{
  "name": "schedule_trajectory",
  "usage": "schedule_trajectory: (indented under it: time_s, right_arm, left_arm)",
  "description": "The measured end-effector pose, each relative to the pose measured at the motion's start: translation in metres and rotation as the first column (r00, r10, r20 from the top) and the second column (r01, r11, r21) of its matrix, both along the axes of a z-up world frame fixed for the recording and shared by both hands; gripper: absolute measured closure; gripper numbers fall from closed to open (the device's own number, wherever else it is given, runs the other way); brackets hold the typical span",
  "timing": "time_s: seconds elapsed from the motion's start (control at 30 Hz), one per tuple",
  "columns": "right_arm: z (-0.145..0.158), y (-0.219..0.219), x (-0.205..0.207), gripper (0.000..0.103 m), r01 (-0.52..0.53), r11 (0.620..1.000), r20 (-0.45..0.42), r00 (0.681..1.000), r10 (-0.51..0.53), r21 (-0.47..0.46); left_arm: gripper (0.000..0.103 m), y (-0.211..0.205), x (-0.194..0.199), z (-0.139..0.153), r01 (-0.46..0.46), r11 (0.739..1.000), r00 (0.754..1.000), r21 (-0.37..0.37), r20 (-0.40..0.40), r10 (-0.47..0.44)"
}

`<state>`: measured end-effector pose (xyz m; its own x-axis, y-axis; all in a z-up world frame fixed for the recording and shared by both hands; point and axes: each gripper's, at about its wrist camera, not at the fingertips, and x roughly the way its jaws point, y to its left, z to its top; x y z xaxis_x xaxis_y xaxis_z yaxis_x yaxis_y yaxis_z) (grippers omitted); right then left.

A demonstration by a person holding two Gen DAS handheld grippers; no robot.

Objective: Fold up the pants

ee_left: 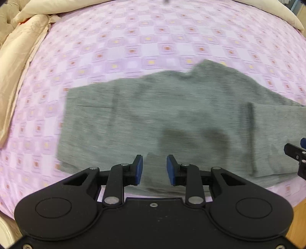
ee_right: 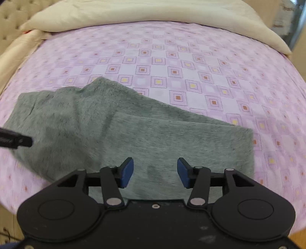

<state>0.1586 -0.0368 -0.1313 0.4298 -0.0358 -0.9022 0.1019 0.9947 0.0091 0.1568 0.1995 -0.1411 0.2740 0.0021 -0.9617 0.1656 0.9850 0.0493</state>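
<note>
cream quilt (ee_left: pixel 21 47) bunches at the bed's left and far edges, clear of the work. grey pants (ee_left: pixel 153 118) lie folded on the lilac checked bed sheet (ee_right: pixel 191 67), long axis left-right. left gripper (ee_left: pixel 154 168) and right gripper (ee_right: pixel 155 171) hover above, jaws apart, holding nothing.

The left tool (ee_left: pixel 154 168) is matte black with blue rubber pads (ee_left: pixel 139 168). Silver pivot pins stud its linkages. The right tool (ee_right: pixel 155 172) looks identical.

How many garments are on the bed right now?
1: the grey pants, lying partly folded on the purple checked sheet, just ahead of both open grippers. Anything under the cream duvet would be hidden.
</note>
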Motion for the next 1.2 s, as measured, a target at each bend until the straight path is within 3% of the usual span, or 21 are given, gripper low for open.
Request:
schedule_trajectory:
  time_s: [0.03, 0.13, 0.2, 0.3, 0.37, 0.53, 0.77, 0.9, 1.03, 1.2]
  right_arm:
    - [-0.002, 0.008, 0.005, 0.052, 0.006, 0.999, -0.017, 1.0, -0.005, 0.032]
    - [-0.011, 0.03, 0.024, 0.078, 0.01, 0.991, -0.053, 0.999, -0.003, 0.134]
    - [-0.019, 0.043, 0.043, 0.09, 0.025, 0.992, -0.056, 0.998, -0.018, 0.127]
    - [-0.028, 0.058, 0.072, 0.099, 0.034, 0.994, -0.022, 0.999, -0.032, 0.106]
    - [-0.034, 0.063, 0.091, 0.1, 0.055, 0.993, -0.014, 0.998, -0.054, 0.103]
    - [-0.057, 0.079, 0.111, 0.1, 0.054, 0.994, -0.082, 0.996, -0.046, 0.092]
    - [-0.067, 0.099, 0.049, 0.1, 0.046, 0.991, -0.157, 0.987, -0.025, 0.129]
    - [-0.067, 0.108, 0.021, 0.1, 0.055, 0.99, -0.168, 0.985, -0.033, 0.127]
    - [-0.065, 0.112, 0.015, 0.1, 0.057, 0.991, -0.17, 0.985, -0.036, 0.118]
    - [-0.07, 0.114, 0.025, 0.1, 0.067, 0.991, -0.181, 0.983, -0.045, 0.117]
  left_arm:
    - [0.064, 0.012, 0.003, -0.001, -0.001, 1.0, 1.0, 0.0, -0.003, 0.001]
    - [0.064, 0.043, 0.02, -0.012, 0.012, 1.0, 1.0, 0.017, -0.012, -0.012]
    - [0.064, 0.057, 0.03, -0.02, 0.02, 0.999, 1.0, 0.034, -0.013, -0.019]
    - [0.064, 0.073, 0.042, -0.042, 0.036, 0.998, 0.998, 0.046, -0.054, -0.034]
    - [0.064, 0.079, 0.042, -0.056, 0.057, 0.998, 0.994, 0.042, -0.095, -0.053]
    - [0.064, 0.079, 0.029, -0.059, 0.086, 0.995, 0.993, 0.045, -0.082, -0.083]
    - [0.064, 0.099, 0.028, -0.047, 0.025, 0.999, 0.994, -0.043, -0.103, -0.03]
    - [0.064, 0.117, 0.035, -0.036, -0.006, 0.996, 0.997, -0.089, -0.077, 0.0]
    - [0.055, 0.138, 0.045, -0.031, -0.018, 0.994, 0.999, -0.107, -0.043, 0.013]
    - [0.053, 0.157, 0.057, -0.048, -0.006, 0.996, 0.998, -0.085, -0.067, 0.001]
